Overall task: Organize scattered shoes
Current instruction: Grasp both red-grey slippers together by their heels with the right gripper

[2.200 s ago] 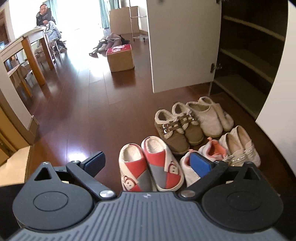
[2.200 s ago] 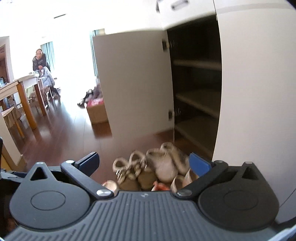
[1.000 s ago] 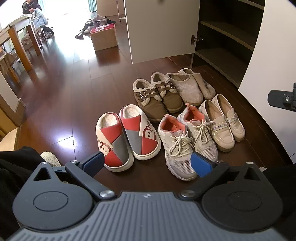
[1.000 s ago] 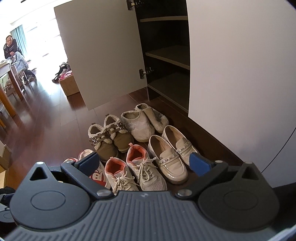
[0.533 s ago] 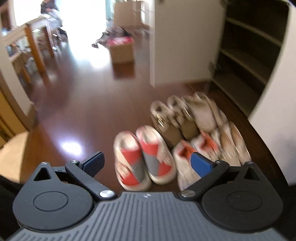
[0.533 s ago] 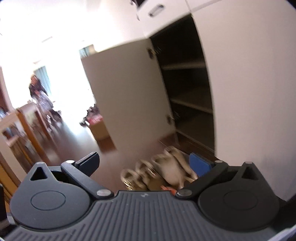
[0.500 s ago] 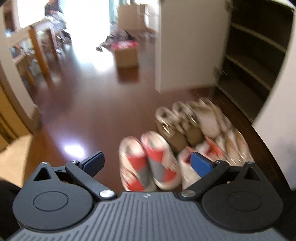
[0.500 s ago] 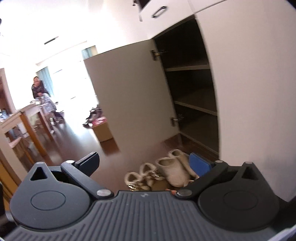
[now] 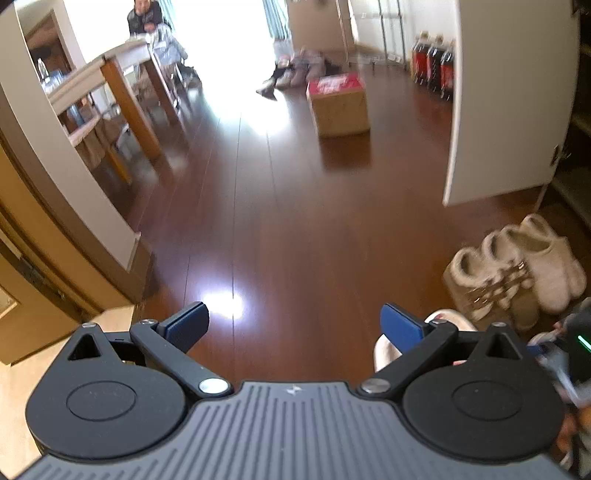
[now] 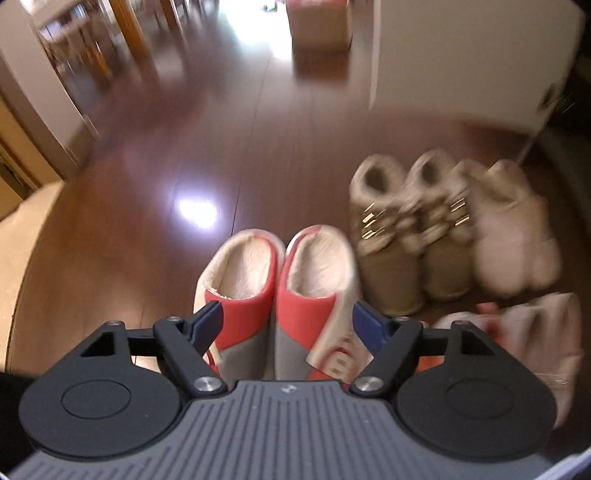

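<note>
In the right wrist view, my right gripper (image 10: 288, 319) is open, its blue pads on either side of a pair of red, grey and white slippers (image 10: 280, 295) on the floor. Brown fleece-lined shoes (image 10: 410, 229) and pale slippers (image 10: 513, 236) stand to the right, with light sneakers (image 10: 532, 343) in front of them. In the left wrist view, my left gripper (image 9: 293, 326) is open and empty over bare floor; the brown shoes (image 9: 491, 280) and pale slippers (image 9: 550, 262) sit at the right edge. The right gripper's body (image 9: 576, 350) shows at the far right.
A white cabinet door (image 9: 509, 96) stands open at the right. A cardboard box (image 9: 338, 105) sits farther back on the wooden floor, with bottles (image 9: 432, 62) behind it. A wooden table (image 9: 122, 85) with a seated person (image 9: 144, 16) is at the back left. A wall corner (image 9: 74, 192) juts in at the left.
The left gripper has swung to the left, so the shoes slid to its right edge. The right gripper has tilted down and come close over the red slippers.
</note>
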The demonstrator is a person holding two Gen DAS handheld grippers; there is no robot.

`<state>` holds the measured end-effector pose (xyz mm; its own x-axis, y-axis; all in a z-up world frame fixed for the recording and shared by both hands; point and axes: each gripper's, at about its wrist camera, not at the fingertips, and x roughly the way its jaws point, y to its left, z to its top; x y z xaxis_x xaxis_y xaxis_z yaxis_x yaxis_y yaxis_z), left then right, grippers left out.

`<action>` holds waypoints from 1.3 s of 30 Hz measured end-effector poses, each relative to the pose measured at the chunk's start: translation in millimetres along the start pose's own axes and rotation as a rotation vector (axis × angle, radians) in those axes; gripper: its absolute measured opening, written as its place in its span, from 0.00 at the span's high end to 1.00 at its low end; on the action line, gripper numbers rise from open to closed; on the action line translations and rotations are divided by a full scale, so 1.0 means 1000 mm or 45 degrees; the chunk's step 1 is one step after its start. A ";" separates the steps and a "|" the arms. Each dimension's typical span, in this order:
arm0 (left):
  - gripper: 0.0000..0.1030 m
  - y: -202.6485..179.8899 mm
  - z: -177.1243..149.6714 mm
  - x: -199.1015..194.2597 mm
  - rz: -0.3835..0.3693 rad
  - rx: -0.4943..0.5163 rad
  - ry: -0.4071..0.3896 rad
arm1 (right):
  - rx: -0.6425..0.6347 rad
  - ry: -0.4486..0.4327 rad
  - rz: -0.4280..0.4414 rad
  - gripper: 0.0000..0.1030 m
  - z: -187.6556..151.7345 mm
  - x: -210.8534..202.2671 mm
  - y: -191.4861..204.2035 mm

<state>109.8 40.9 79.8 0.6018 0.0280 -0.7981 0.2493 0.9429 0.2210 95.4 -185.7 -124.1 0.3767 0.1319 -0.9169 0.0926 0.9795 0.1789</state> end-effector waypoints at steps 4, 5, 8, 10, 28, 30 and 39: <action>0.03 0.012 -0.002 0.021 -0.065 -0.017 0.114 | -0.013 0.186 -0.013 0.19 0.028 0.080 0.007; 0.03 0.013 -0.002 0.024 -0.057 -0.018 0.128 | -0.032 0.246 -0.028 0.18 0.035 0.101 0.010; 0.03 0.018 -0.003 0.031 -0.031 -0.038 0.164 | -0.072 0.480 -0.114 0.19 0.042 0.149 0.017; 0.03 0.020 -0.003 0.035 -0.028 -0.054 0.180 | -0.080 0.565 -0.116 0.30 0.038 0.158 0.018; 0.03 -0.038 0.031 0.058 0.010 0.028 0.184 | 0.056 0.309 0.159 0.79 -0.004 0.110 -0.014; 0.03 -0.044 0.039 0.071 0.053 0.055 0.187 | 0.189 0.217 0.246 0.79 0.016 0.096 -0.035; 0.03 -0.083 0.084 0.074 0.032 0.186 -0.033 | 0.654 -0.004 0.287 0.78 0.071 -0.014 -0.111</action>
<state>197.1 -63.4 49.6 0.6282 0.0405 -0.7770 0.3406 0.8835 0.3214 145.1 -307.6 -105.4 0.4418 0.3278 -0.8351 0.4467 0.7269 0.5217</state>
